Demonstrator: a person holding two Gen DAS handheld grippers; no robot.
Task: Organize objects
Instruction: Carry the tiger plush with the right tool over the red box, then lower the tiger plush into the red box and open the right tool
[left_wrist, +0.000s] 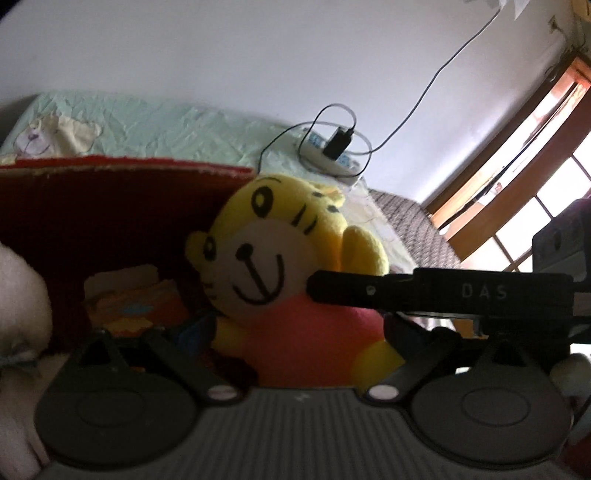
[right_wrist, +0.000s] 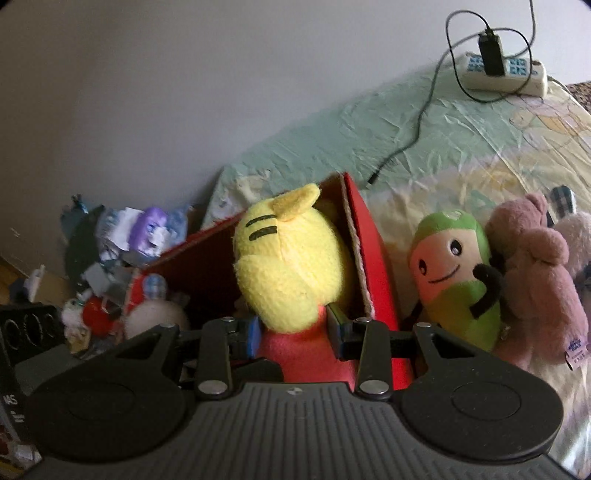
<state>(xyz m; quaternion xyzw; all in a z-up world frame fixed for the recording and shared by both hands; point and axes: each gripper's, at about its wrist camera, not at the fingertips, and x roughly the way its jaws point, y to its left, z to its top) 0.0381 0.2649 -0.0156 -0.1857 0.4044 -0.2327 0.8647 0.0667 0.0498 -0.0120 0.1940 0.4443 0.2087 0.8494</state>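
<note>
A yellow tiger plush (right_wrist: 291, 258) with a pink body hangs upright over the open red cardboard box (right_wrist: 369, 258). My right gripper (right_wrist: 295, 336) is shut on its pink body just below the head. In the left wrist view the same plush (left_wrist: 266, 258) faces the camera in front of the red box (left_wrist: 110, 206). One black finger (left_wrist: 369, 291) of the right gripper reaches in from the right at the plush's neck. My left gripper (left_wrist: 295, 328) is spread open wide, with the pink body between its fingers and no clear grip.
A green bean plush (right_wrist: 454, 273) and a pink bear plush (right_wrist: 532, 280) lie on the bed sheet (right_wrist: 406, 147) right of the box. A power strip (right_wrist: 506, 74) with a charger and cable lies beyond. Clutter (right_wrist: 122, 240) is piled left. A white plush (left_wrist: 18, 295) sits in the box.
</note>
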